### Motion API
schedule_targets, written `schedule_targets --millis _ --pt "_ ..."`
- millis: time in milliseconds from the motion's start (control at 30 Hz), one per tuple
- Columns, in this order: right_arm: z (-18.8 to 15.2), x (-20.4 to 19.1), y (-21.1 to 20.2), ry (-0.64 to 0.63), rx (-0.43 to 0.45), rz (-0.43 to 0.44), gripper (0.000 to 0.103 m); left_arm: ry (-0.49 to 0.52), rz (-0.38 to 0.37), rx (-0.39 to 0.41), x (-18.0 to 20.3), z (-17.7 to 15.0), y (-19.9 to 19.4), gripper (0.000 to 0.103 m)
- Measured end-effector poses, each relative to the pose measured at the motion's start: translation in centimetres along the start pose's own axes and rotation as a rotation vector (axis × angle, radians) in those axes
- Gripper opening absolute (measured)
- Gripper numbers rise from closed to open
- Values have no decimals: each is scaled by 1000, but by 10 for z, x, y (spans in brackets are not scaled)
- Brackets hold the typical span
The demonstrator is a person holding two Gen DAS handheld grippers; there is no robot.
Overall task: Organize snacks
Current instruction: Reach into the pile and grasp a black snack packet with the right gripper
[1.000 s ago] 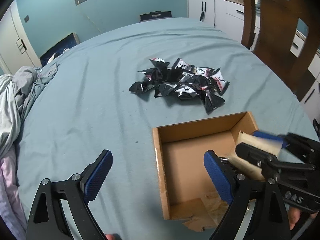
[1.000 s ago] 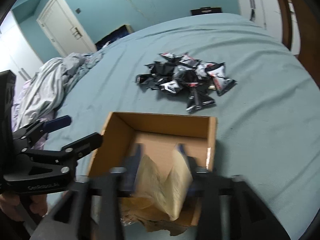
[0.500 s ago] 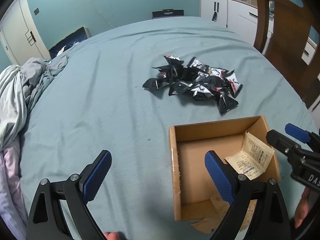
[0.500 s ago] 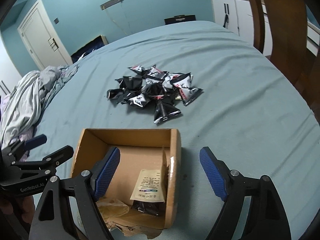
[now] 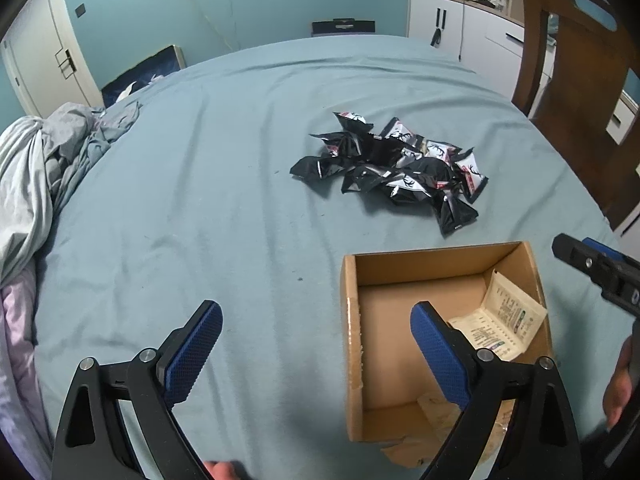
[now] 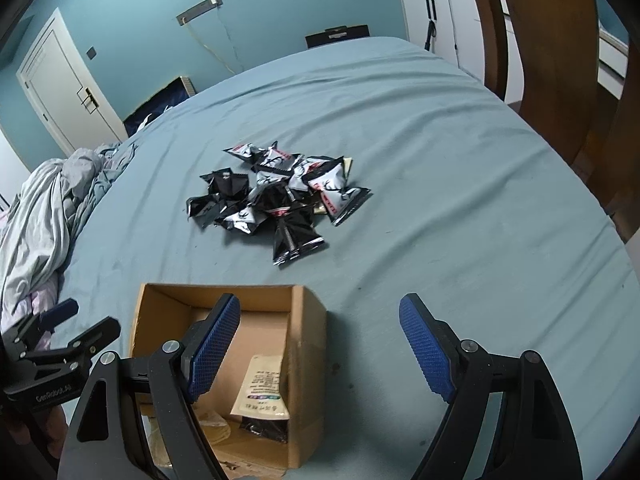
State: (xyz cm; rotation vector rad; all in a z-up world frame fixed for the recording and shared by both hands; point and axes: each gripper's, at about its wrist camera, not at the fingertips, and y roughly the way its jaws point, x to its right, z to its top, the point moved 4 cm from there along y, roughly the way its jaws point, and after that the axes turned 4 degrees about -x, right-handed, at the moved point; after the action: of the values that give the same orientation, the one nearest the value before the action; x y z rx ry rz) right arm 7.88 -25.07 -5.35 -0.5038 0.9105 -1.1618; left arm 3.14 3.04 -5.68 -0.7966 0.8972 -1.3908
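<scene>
Black snack packets (image 6: 276, 200) are lying mid-frame; the right tool (image 6: 320, 354), gaping wide and empty like the left tool (image 5: 316, 344), should be descending squarely over one packet's edge.

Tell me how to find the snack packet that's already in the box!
On the blue tablecloth, find the open cardboard box nearer than the pile of black packets. Inside leans one beige packet with printed writing; the only pale one.

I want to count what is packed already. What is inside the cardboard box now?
The cardboard box holds one cream packet leaning against its right wall, something dark under it, and crumpled brown paper. The right gripper's finger hides the near left part.
</scene>
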Motion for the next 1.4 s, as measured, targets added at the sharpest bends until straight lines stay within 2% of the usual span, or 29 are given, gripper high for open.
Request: schedule_targets --millis 333,533,700,933,1133,1400 --pt "26 35 14 45 -22 -30 81 2 -5 6 2 5 -1 99" --pt "37 48 35 102 -79 7 81 7 -7 -10 4 9 5 99" --pt "57 59 42 127 -84 36 81 -6 11 -8 1 13 10 99" --pt "67 67 87 133 -199 37 81 -8 -12 -25 2 13 15 99" --pt "80 48 116 54 -259 57 81 10 -34 -41 8 12 19 99" --pt "82 -11 143 -200 -338 119 81 -5 -73 -59 10 12 22 99"
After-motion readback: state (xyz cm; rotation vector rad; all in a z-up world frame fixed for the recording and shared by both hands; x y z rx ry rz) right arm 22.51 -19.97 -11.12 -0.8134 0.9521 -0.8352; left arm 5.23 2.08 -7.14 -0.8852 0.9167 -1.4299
